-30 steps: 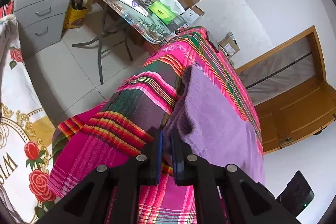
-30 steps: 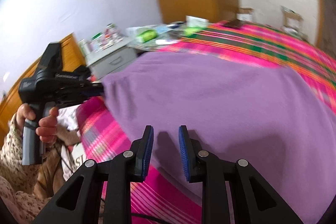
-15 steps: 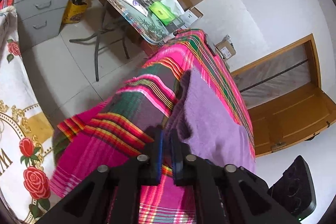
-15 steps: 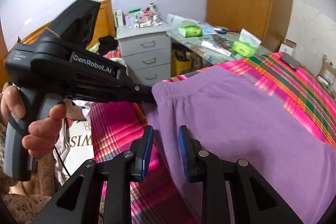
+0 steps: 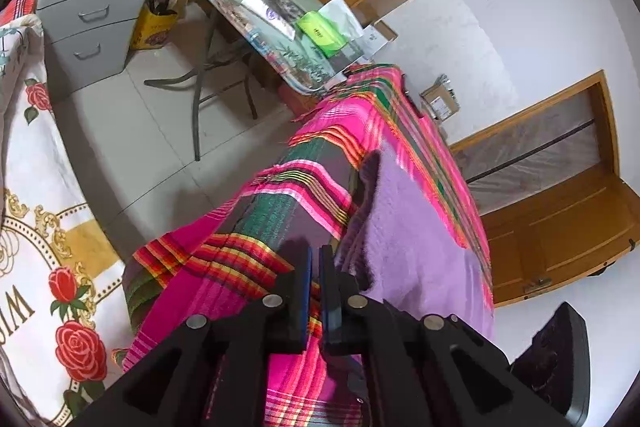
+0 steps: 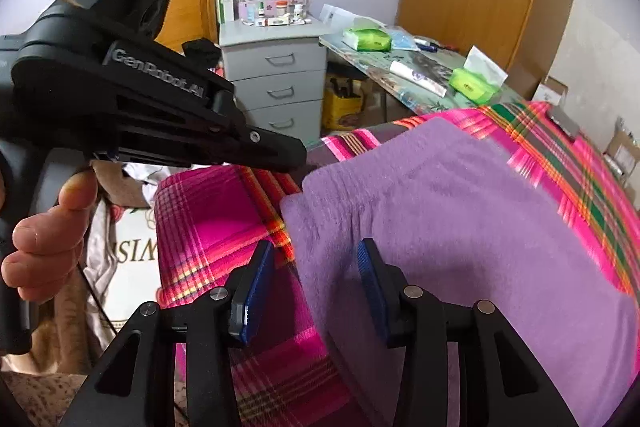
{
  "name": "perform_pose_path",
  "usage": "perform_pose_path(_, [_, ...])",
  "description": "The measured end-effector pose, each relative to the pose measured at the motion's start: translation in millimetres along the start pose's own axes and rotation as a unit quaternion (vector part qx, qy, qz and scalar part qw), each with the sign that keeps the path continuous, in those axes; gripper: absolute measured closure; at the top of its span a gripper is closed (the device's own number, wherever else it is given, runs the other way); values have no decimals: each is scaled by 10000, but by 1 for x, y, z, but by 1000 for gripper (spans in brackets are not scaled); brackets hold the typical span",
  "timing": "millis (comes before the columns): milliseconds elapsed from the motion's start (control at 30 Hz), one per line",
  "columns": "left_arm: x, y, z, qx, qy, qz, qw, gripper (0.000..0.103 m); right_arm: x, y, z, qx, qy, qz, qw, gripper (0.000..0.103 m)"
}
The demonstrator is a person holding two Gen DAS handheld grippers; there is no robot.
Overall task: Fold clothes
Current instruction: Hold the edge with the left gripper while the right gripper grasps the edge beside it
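A second ago the right gripper (image 6: 316, 287) had narrow jaws over the middle of the purple garment (image 6: 460, 227); now its jaws are opening at that garment's near left edge. The left gripper (image 5: 316, 291), then pinching the garment's corner, is opening, its pads just beside the corner

Purple garment (image 6: 460, 227) cut off lower right
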State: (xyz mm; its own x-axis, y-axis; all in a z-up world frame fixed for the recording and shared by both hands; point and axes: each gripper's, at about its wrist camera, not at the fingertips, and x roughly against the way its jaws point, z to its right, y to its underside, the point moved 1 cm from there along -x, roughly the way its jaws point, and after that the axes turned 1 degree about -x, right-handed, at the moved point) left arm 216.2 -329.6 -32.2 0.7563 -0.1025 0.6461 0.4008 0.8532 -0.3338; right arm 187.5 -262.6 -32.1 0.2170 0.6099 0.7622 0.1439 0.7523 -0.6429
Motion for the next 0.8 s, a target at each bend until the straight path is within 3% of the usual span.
perform_pose_path(33, [1,-2,-1,60,60,22,10000,89,1,1,1,-33,11,2,10000,58])
perform_pose_path(100, [3,-8,-3,214,241,84,9994,65,2,3,4,-114,91,12,9999,70])
perform_pose_path(200, [-1,-16,-4,475,553,-18,9973,64,4,3,7,-219,60,38,9997,74])
perform_pose_path(367, [-11,-23,1,408,454,-202,9979,63,9,3,9,-307,64,171,9994,84])
perform_pose_path(467, [-19,-24,3,458,581,-420,9964,60,14,4,11,-395,96,291,9988,89])
perform_pose_path(567, [-25,-26,7,446,728,-588,9946,56,18,4,12,-435,122,387,9982,91])
perform_pose_path(700, [-37,-27,14,530,1220,-903,9870,52,25,5,13,-490,108,564,9971,92])
perform_pose_path(800, [-45,-25,20,412,1092,-1055,9876,52,29,6,14,-535,92,684,9962,93])
